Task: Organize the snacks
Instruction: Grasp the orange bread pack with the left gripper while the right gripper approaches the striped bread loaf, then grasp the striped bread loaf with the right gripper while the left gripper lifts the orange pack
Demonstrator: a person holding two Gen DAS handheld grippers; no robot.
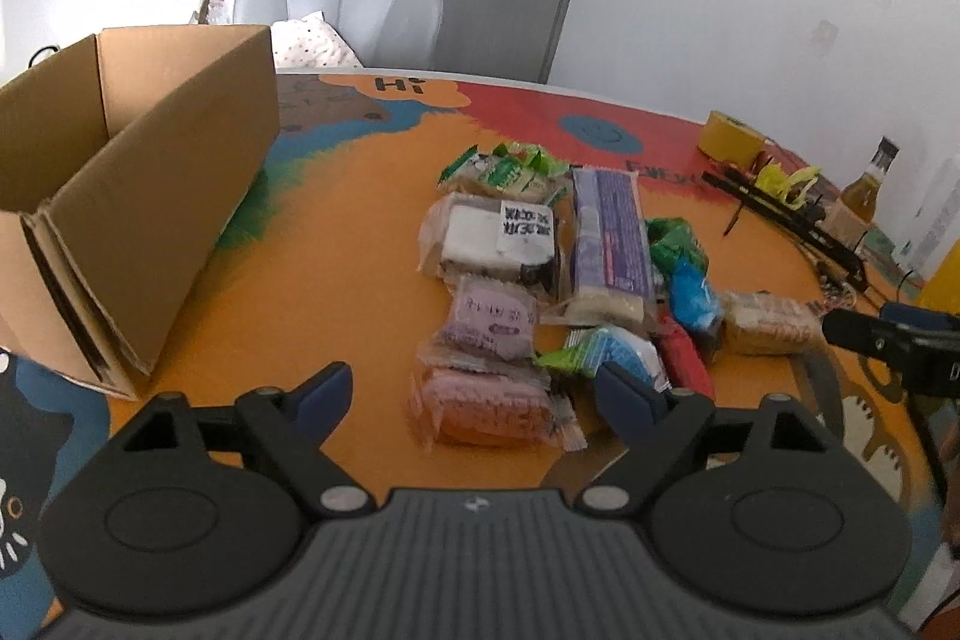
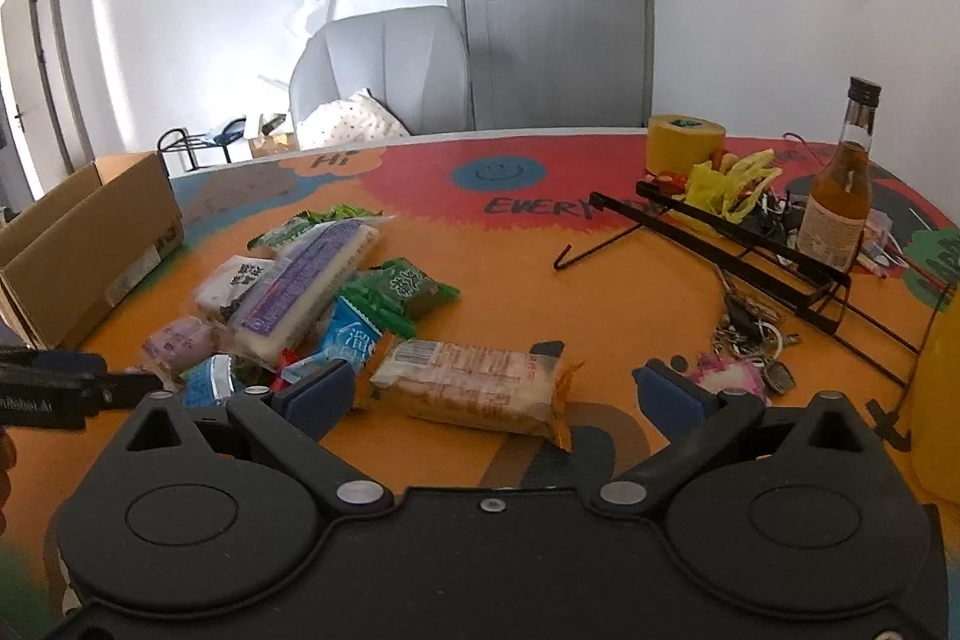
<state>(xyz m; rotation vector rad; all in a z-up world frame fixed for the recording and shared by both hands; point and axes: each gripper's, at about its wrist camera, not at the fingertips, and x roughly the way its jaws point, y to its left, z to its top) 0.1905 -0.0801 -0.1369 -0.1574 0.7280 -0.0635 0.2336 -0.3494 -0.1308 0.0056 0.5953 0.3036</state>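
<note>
Wide-spread left gripper (image 1: 474, 388) fingers hang empty above a pink-orange wrapped cake (image 1: 492, 409) on the bench (image 1: 336, 244); right gripper (image 2: 501, 391) likewise open over a biscuit pack (image 2: 474, 388). Light, crinkly, crushable: grip mid-body gently.

Open orange tabletop (image 1: 336, 244) between the cardboard box (image 1: 138, 220) at the left edge and the snack pile (image 1: 528, 280) mid-table. Clear strip in front of the long cracker pack (image 2: 474, 388). Toward the right edge, blocked by a black wire rack (image 2: 750, 250), bottle (image 2: 840, 202), keys (image 2: 750, 334) and yellow tape roll (image 2: 684, 142).
</note>
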